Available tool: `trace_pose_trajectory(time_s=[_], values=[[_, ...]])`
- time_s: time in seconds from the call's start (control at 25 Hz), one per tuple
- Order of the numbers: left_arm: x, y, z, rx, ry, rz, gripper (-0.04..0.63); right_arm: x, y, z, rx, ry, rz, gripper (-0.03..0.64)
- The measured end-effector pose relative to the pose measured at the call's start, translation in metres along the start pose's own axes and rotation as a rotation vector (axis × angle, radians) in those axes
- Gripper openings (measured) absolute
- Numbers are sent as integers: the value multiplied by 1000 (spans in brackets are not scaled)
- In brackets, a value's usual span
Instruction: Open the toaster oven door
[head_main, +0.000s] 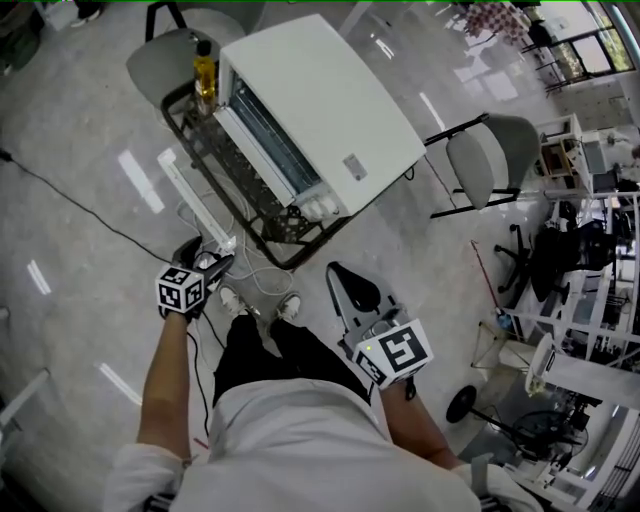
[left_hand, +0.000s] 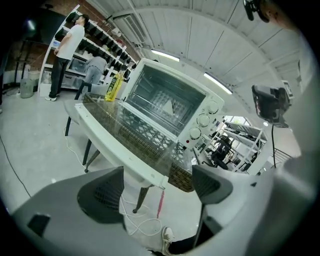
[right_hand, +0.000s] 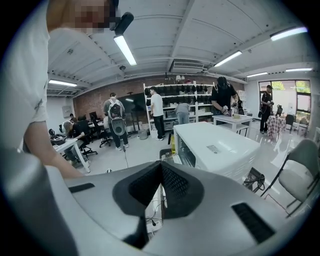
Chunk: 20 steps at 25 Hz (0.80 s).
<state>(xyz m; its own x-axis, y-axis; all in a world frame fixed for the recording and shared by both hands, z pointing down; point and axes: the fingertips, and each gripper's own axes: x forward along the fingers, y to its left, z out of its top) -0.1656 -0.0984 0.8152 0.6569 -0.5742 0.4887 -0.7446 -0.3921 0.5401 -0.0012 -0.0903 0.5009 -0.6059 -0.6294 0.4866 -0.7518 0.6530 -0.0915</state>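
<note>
The white toaster oven (head_main: 320, 105) stands on a wicker table (head_main: 280, 225). Its glass door (left_hand: 125, 131) hangs fully open and lies flat toward me, with the white handle bar (head_main: 192, 205) at its outer edge. The cavity (left_hand: 167, 102) and the knobs (left_hand: 202, 120) show in the left gripper view. My left gripper (head_main: 212, 264) is open, just below and in front of the door's handle edge (left_hand: 120, 160), not touching it. My right gripper (head_main: 345, 280) is shut on nothing, held back near my body, pointing toward the oven (right_hand: 215, 145).
A yellow bottle (head_main: 204, 72) stands on the table beside the oven. A grey folding chair (head_main: 490, 160) is to the right, and cables (head_main: 255, 280) lie on the floor under the table. Several people (right_hand: 157, 112) stand at shelves far behind.
</note>
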Motion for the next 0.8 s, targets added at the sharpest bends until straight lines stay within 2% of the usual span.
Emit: trace_pose_trajectory(time_s=[0.2, 0.36, 0.64, 0.8], values=[[-13, -10, 23, 63, -20, 76, 419, -15, -8, 14, -2, -61, 22, 22], [-24, -27, 58, 111, -79, 121, 419, -26, -19, 24, -4, -111, 54, 21], [-39, -78, 104, 228, -109, 132, 414, -45, -40, 41, -13, -168, 96, 21], [-54, -94, 131, 266, -166, 186, 360, -52, -44, 50, -21, -200, 126, 21]])
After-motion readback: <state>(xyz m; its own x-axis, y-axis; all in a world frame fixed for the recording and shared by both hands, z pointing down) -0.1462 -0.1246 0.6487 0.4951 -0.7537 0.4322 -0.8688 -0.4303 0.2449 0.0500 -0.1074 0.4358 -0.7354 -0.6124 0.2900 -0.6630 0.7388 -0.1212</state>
